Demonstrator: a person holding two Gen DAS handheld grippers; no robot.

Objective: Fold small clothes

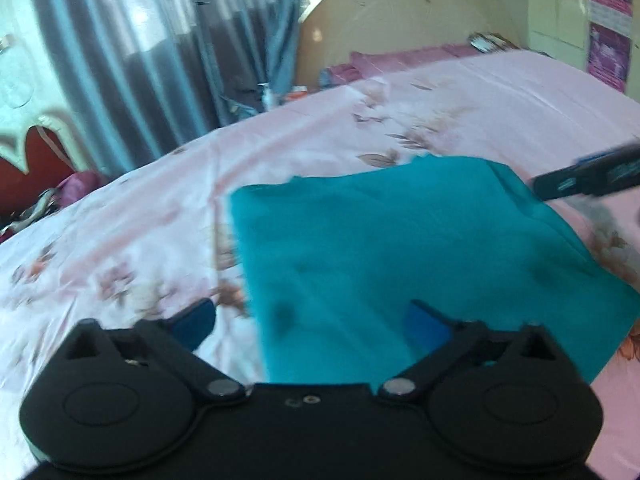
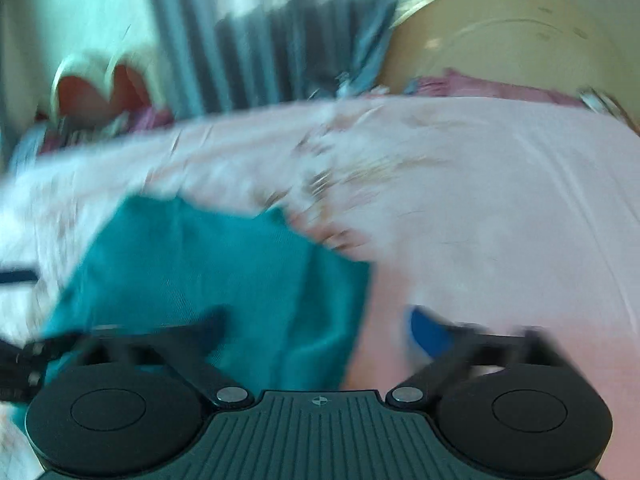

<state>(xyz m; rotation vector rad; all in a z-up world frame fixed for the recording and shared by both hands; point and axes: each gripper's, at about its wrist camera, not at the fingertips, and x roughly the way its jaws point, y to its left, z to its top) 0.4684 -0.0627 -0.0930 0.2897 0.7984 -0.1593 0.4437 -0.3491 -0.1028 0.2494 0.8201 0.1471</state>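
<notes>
A teal cloth [image 1: 400, 248] lies flat on the pink floral bedsheet [image 1: 140, 232], folded into a rough rectangle. My left gripper [image 1: 312, 320] is open just above its near left edge. One blue pad sits over the sheet, the other over the cloth, and nothing is pinched. In the blurred right wrist view the teal cloth [image 2: 220, 272] fills the lower left. My right gripper [image 2: 320, 330] is open over its near right edge, with the left finger above the cloth and the right one above bare sheet. The right gripper [image 1: 592, 176] also shows at the cloth's far right corner.
The bed's cream headboard [image 1: 400, 12] and pink pillows [image 1: 400, 60] are at the far end. Grey-blue curtains [image 1: 160, 40] hang beyond the bed's left side, with clutter [image 1: 48, 200] on the floor there. Bare sheet [image 2: 500, 200] stretches to the right of the cloth.
</notes>
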